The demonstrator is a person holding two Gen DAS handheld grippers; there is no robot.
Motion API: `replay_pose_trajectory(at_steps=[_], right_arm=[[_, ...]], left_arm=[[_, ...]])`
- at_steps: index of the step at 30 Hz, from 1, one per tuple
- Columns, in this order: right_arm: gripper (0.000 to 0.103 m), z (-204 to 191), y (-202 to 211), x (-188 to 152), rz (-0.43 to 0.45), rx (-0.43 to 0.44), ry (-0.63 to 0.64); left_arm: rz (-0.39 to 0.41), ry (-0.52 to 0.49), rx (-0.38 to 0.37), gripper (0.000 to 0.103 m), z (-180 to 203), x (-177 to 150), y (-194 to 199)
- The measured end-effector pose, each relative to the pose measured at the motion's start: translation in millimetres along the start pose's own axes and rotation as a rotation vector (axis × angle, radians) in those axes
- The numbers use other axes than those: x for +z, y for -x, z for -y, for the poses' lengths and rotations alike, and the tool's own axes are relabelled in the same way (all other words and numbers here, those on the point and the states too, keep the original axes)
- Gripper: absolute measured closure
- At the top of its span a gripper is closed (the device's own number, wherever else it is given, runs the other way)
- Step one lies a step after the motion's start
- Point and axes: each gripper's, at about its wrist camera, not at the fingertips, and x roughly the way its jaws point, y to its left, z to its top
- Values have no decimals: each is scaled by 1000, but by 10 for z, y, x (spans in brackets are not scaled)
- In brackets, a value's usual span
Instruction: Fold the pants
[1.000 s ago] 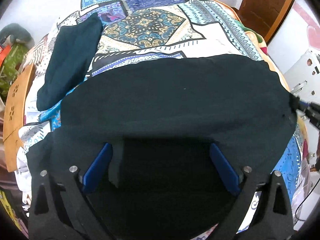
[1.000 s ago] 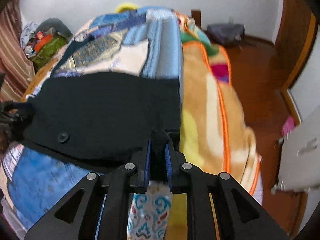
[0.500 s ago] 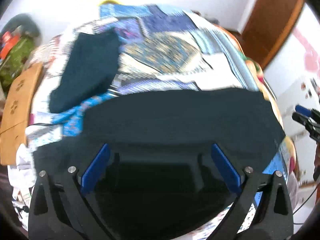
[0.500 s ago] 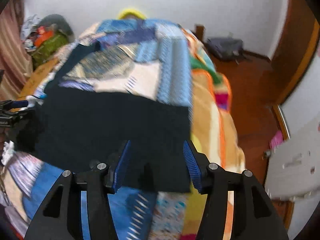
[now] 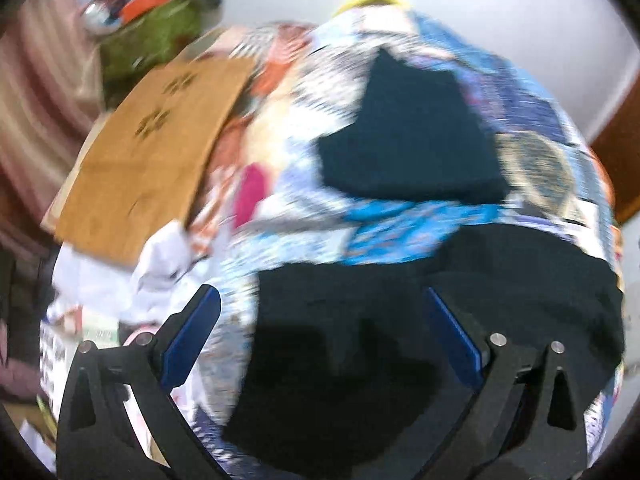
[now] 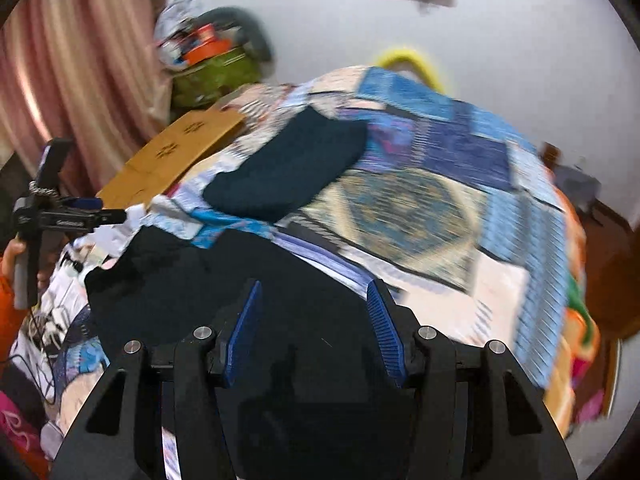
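Observation:
The dark pants [image 5: 500, 292] lie flat across the near part of a patchwork bedspread [image 5: 400, 228]. They also show in the right wrist view [image 6: 224, 280]. A second dark folded garment [image 5: 412, 144] lies farther back on the bed, also in the right wrist view [image 6: 292, 172]. My left gripper [image 5: 320, 320] is open and empty above the left end of the pants. It shows in the right wrist view [image 6: 80, 212] at the far left. My right gripper [image 6: 316, 312] is open and empty above the pants. Both views are blurred.
A brown cardboard sheet [image 5: 152, 152] lies on the left side of the bed. A green bag [image 6: 212, 76] with clutter stands by the striped curtain [image 6: 72, 64]. White cloth and papers [image 5: 120, 280] lie at the bed's left edge. An orange blanket [image 6: 576, 320] hangs on the right.
My right gripper has let go of the pants and opened. Both grippers have lifted and swung to the left. The pants now lie flat on the bed.

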Motion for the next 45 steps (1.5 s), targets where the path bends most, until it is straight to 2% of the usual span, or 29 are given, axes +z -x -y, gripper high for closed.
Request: replay_pose_trajectory(at_steps=[2,4,7,8,9,12,14,15,17,19,22,23,25,30,32,33,35,40,41,42,44,45], right_arm=[[52,-97,-208,80,-25,27,26],[52,-190,-443,185,-60,47,42],[52,-283,-830,314,-128,94,46],[52,-309,-906,334,-146,105,45],[52,-351,-1025,366,-172,117,49],[52,-464,-1340,446,-235,134,99],[52,-526,-1490,486,-263,138,121],[52,-569,-1593,510,-284,150,136],[52,-629,-1705,552,-310,165,149],[52,-705,-1864,552,-368,179,167],[52,-777,-1950,516,-385,174,198],[55,-802,-1949,504,-377,177,205],[93,-820,-1942,499,-367,174,210],[100,-875,-1836,506,-282,147,238],[100,-876,-1765,536,-233,126,246],[101,-883,-1724,560,-199,98,255],[101,-852,-1699,600,-165,65,239],[98,-853,-1694,632,-198,0,183],[97,-862,-1669,639,-207,-7,176],[95,-844,-1586,648,-204,-12,166],[91,-805,-1379,629,-177,-3,157],[82,-785,-1250,622,-161,6,148]], left_arm=[[-41,42,15,1,-183,-46,-178],[-80,52,-3,1,-291,-91,-350],[-112,14,-16,2,-298,-155,-560],[-121,-9,-26,7,-277,-173,-603],[-129,-31,-29,18,-256,-192,-633],[-164,-103,-59,36,-160,-253,-752],[-162,-117,-74,39,-152,-278,-787],[-153,-128,-76,46,-133,-279,-807],[-148,-137,-105,53,-115,-283,-832],[-143,-134,-122,57,-132,-287,-854],[-138,-130,-137,64,-147,-288,-842],[-131,-134,-135,67,-148,-291,-827],[-110,-154,-111,70,-133,-298,-798],[-61,-183,-24,75,-130,-275,-744],[-19,-217,49,77,-139,-262,-710],[6,-243,95,77,-137,-258,-694],[15,-248,129,77,-169,-238,-712],[7,-219,107,73,-260,-187,-686],[5,-211,96,69,-277,-184,-628],[6,-197,84,61,-295,-189,-557],[39,-151,63,52,-378,-200,-343],[56,-131,56,45,-422,-209,-247]])
